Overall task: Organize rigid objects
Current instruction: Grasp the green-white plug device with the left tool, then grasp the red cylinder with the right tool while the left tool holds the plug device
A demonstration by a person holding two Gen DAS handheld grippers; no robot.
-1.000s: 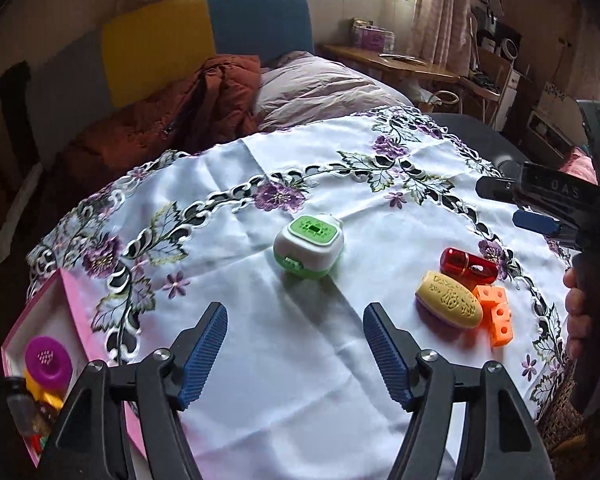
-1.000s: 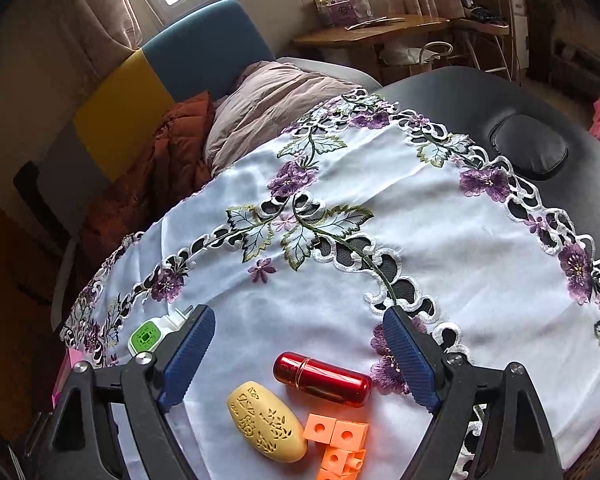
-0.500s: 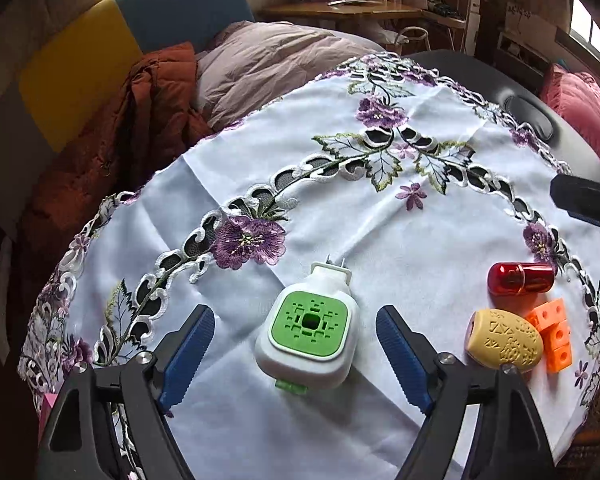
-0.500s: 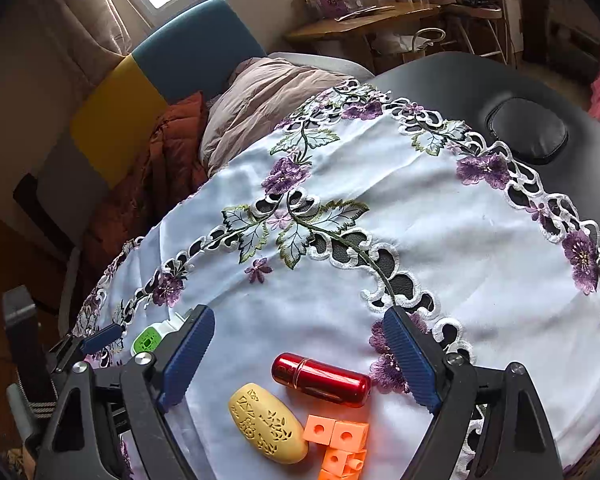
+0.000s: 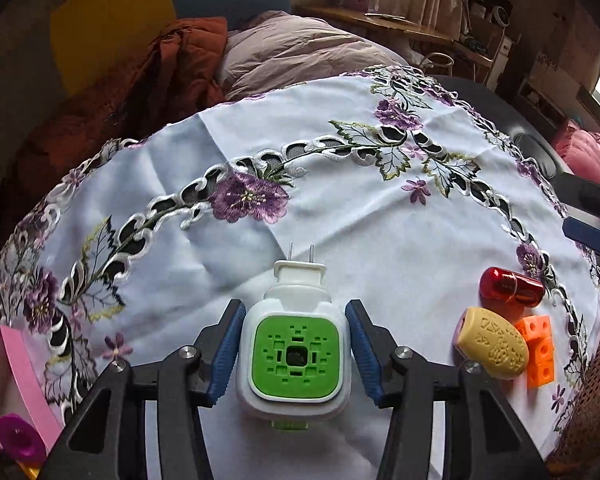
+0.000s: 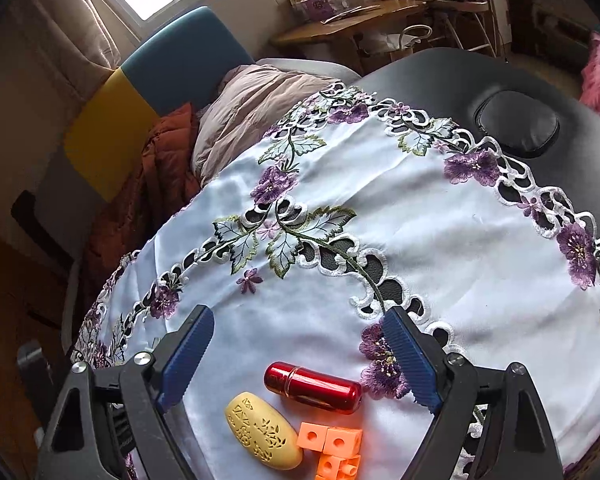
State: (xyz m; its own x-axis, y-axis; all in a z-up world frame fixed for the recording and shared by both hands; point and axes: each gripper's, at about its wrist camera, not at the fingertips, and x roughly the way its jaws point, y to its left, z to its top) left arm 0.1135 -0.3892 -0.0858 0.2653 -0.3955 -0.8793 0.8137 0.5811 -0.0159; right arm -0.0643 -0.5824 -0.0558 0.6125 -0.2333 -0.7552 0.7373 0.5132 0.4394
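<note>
You are holding the left gripper [image 5: 294,354] over the near edge of the cloth [image 5: 340,216]; its jaws have just been closing, and the blue pads [image 5: 225,350] are sitting against both sides of the plug-in [image 5: 294,350], a white unit with a green grille, its two prongs pointing away from you; whether the pads are truly pressing or only touching, you cannot tell for sure from this view, though no gap is showing. At the near left corner a pink box [image 5: 18,364] is lying on the cloth, with a magenta cap [image 5: 18,438] showing inside it. Moving right, the yellow oval [image 5: 492,346] is lying near the right edge; the red capsule [image 5: 510,286] is lying just beyond it; the orange cubes [image 5: 538,350] are touching the oval's right side.

You are hovering the right gripper [image 6: 298,360] above that same cluster; its jaws are standing wide apart and gripping nothing; the red capsule [image 6: 312,386], the yellow oval [image 6: 262,430] and the orange cubes [image 6: 332,446] are lying on the cloth [image 6: 440,240] between and below the pads, apart from them.
</note>
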